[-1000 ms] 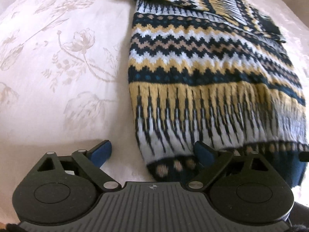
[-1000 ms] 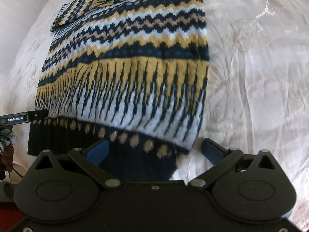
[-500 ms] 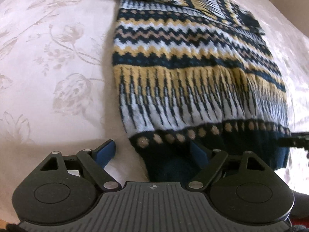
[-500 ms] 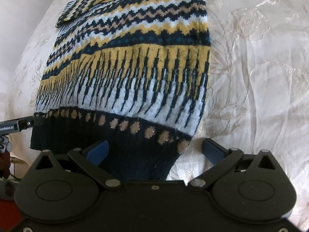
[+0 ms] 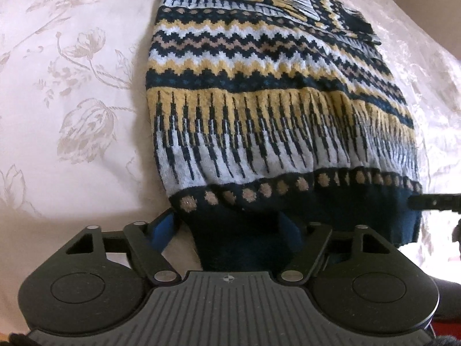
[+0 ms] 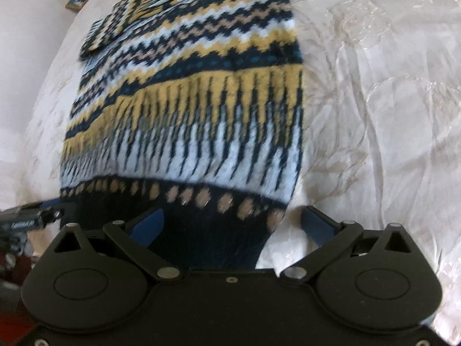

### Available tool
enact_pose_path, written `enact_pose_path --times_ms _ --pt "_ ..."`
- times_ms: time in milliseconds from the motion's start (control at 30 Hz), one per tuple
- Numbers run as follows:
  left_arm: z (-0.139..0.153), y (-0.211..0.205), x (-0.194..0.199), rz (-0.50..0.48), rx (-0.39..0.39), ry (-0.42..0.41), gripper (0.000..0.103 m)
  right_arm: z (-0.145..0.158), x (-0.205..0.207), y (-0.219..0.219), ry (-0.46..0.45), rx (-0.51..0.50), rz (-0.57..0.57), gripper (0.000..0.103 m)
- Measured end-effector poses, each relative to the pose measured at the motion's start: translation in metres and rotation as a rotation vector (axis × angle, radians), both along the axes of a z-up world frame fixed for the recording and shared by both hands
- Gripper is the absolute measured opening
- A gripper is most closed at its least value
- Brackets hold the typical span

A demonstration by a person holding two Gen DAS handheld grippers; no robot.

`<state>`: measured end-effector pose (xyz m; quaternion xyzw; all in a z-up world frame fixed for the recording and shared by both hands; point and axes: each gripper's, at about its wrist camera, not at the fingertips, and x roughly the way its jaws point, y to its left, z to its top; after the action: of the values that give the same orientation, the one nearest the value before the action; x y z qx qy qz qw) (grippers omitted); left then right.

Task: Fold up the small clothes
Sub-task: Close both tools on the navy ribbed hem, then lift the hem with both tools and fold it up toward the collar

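Cream floral bedspread [image 5: 72, 92]; small box [image 6: 76, 1] beyond.

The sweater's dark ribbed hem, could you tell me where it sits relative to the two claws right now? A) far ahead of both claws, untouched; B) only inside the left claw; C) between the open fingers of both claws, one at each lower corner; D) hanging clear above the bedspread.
C: the sweater lies flat on the bedspread, and its navy hem reaches between the spread fingers of the left claw and the right claw.
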<state>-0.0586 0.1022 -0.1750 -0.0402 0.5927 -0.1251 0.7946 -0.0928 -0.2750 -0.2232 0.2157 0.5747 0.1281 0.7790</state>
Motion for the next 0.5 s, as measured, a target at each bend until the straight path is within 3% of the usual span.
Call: enact_pose_path --times_ms 167,233,267,367,433,500 --pt "0.0 0.002 -0.003 0.019 -0.03 0.006 0.06 0.003 -0.011 -0.007 0.003 0.006 -0.018 0.075" --pt "0.0 0.003 -0.004 0.033 -0.049 0.012 0.054 0.003 -0.013 -0.011 0.011 0.022 -0.039 0.061" --pt "0.0 0.003 -0.004 0.038 -0.055 0.013 0.053 0.003 -0.013 -0.012 0.015 0.034 -0.044 0.06" --pt "0.0 0.004 -0.005 0.05 -0.063 0.015 0.039 0.002 -0.013 -0.011 0.023 0.06 -0.036 0.048" --pt "0.001 0.007 -0.005 0.066 -0.083 0.02 0.023 0.001 -0.011 -0.009 0.04 0.082 -0.021 0.025" --pt "0.003 0.011 -0.005 0.092 -0.12 0.026 0.014 0.002 -0.01 -0.005 0.043 0.096 -0.012 0.014"
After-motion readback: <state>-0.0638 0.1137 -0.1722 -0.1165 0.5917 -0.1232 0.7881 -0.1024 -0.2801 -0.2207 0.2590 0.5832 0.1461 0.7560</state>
